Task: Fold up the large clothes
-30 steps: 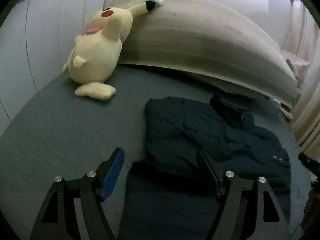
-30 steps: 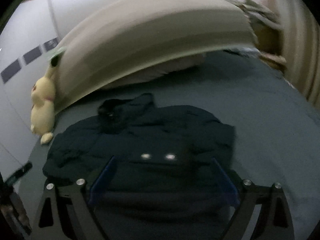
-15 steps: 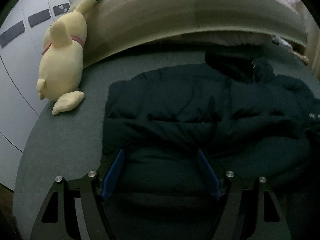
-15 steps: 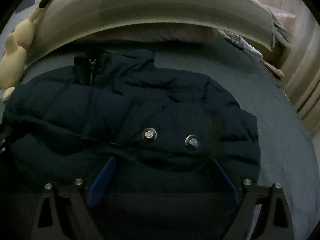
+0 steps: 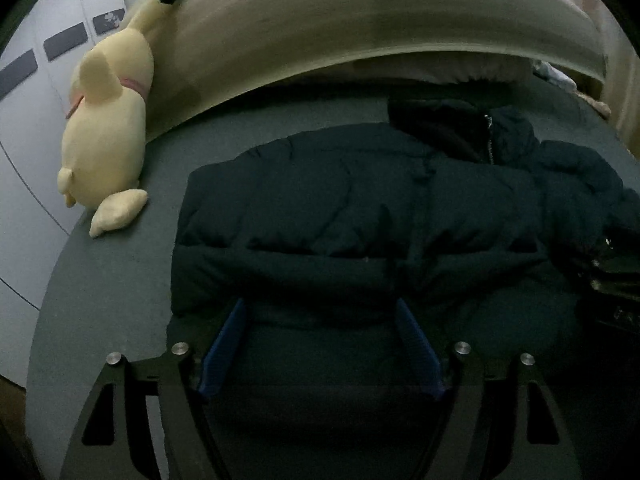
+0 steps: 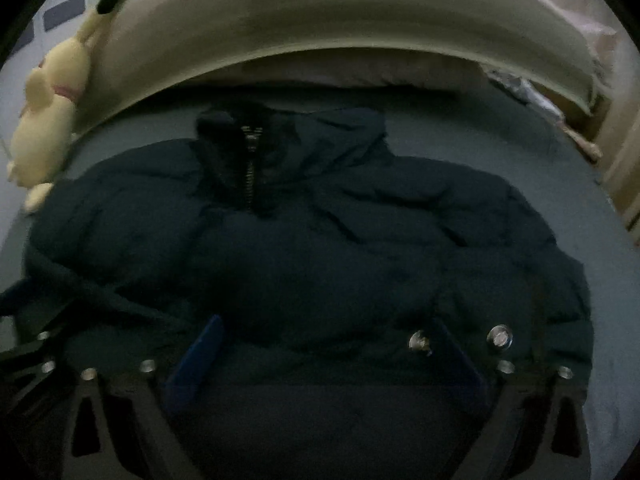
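**Both tongs spread over the jacket hem**

Nearest us, left tongs (image 5: 320, 344) gape wide, blue pads low over the dark puffer jacket (image 5: 360, 208); nothing gripped. Right tongs (image 6: 328, 356) likewise spread apart, beside two metal snaps (image 6: 500, 337). We note the jacket lies flat on the grey bed (image 5: 100, 300), zipper collar (image 6: 250, 160) far end. Beyond: yellow plush toy (image 5: 108, 140), beige headboard (image 5: 360, 20).

Puffer jacket (image 5: 360, 216): dark navy, quilted, large. Lay spread flat across the grey bed (image 5: 104, 280), collar toward the headboard, zip (image 6: 250, 168) closed at the neck, two metal snaps (image 6: 500, 337) at the near hem.
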